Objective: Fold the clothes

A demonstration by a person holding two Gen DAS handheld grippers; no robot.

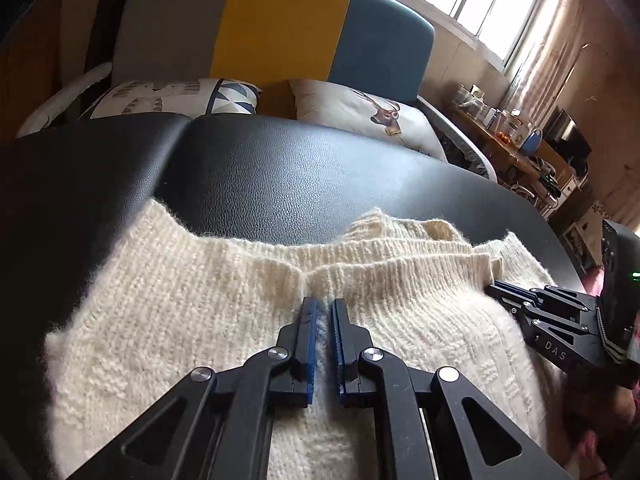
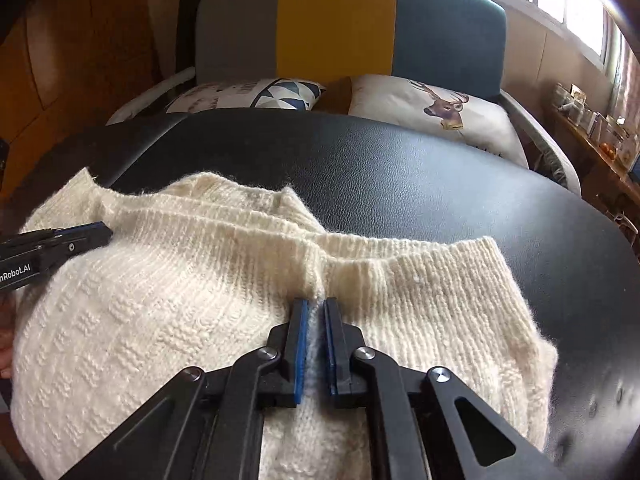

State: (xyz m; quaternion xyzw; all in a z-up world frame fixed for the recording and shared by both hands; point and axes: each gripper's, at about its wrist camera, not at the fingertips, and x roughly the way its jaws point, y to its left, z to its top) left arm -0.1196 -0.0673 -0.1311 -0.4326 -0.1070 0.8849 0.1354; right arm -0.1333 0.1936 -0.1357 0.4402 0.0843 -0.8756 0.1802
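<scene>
A cream knitted sweater (image 1: 248, 320) lies spread on a black padded table (image 1: 280, 176), its ribbed edge running across from about nine o'clock to three o'clock in both views. The left gripper (image 1: 323, 304) is pinched on the knit just below that ribbed edge, its blue pads almost together with a thin ridge of wool between them. The right gripper (image 2: 316, 304) does the same further along the edge, jaws narrow and a fold of wool caught between. Each tool shows in the other's view: the right one at three o'clock in the left camera, the left one at nine o'clock in the right camera.

The step in hand looks like carrying this edge over to make a fold. To do it well, I would lift both grips together and level, so the edge stays straight and the loose knit does not stretch or sag between them. The bunched layers at twelve o'clock should be laid flat first. Thick wool slips easily, so keep the pinch firm and lower the edge squarely onto the body. A sofa (image 2: 352, 24) with cushions (image 2: 432, 112) stands beyond the table
</scene>
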